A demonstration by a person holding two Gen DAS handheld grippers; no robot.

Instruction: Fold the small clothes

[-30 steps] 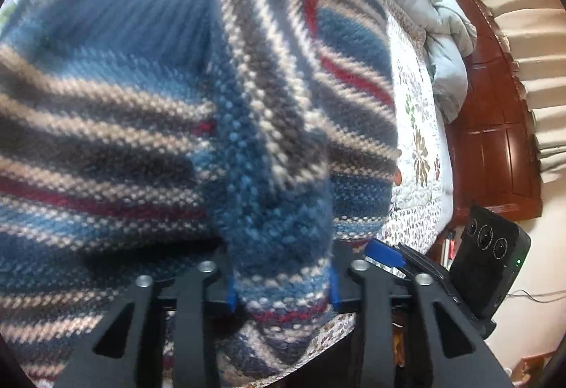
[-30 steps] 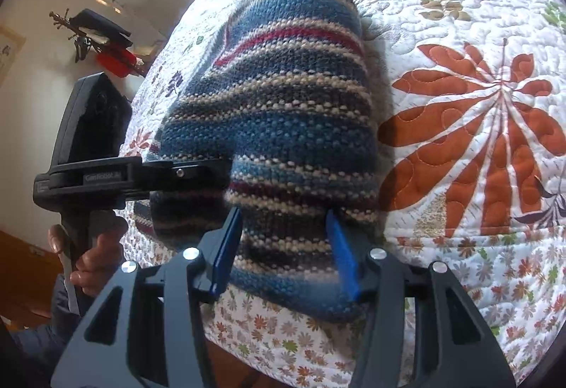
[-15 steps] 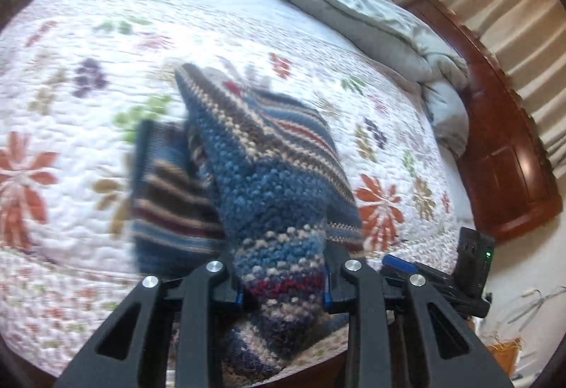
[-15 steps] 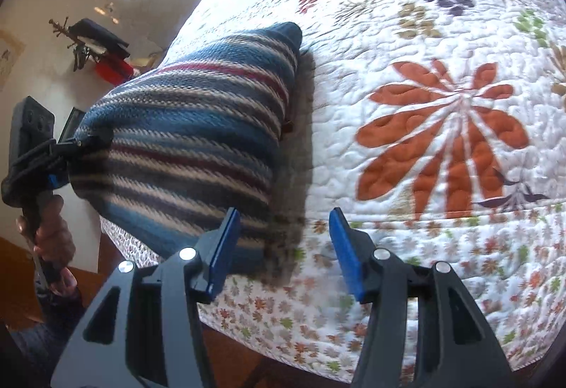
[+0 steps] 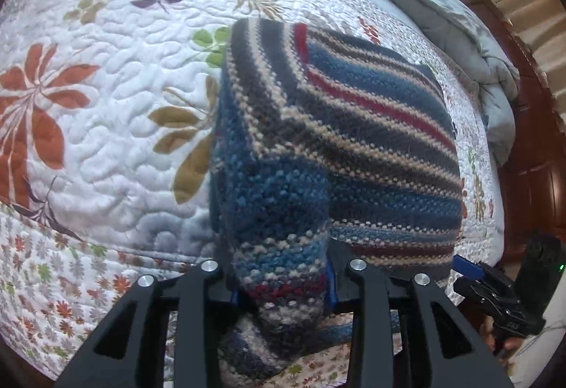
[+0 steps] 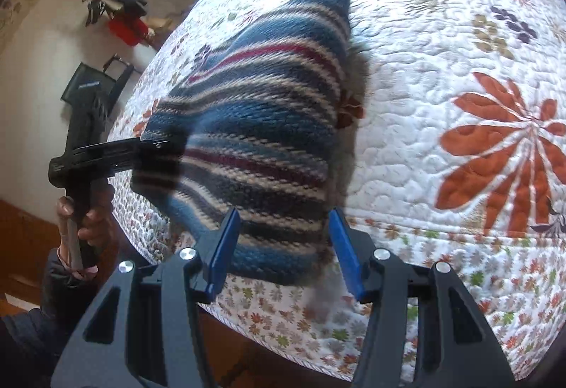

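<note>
We hold the striped sweater (image 5: 353, 140) in our left gripper (image 5: 281, 285), its jaws opening; our right gripper (image 6: 283, 246) gapes empty; no writing we can read

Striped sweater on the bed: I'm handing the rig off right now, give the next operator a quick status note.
Left gripper: clamped on a bunched fold of the striped knit sweater, jaws easing open.
Right gripper: jaws apart astride the sweater's near edge, pads not pressing.
Sweater: lies partly folded on the floral quilt, near the bed's edge.
Done: at least one fold is laid over.
Left: probably release the left grip, square and flatten the bundle, finish folding.
</note>
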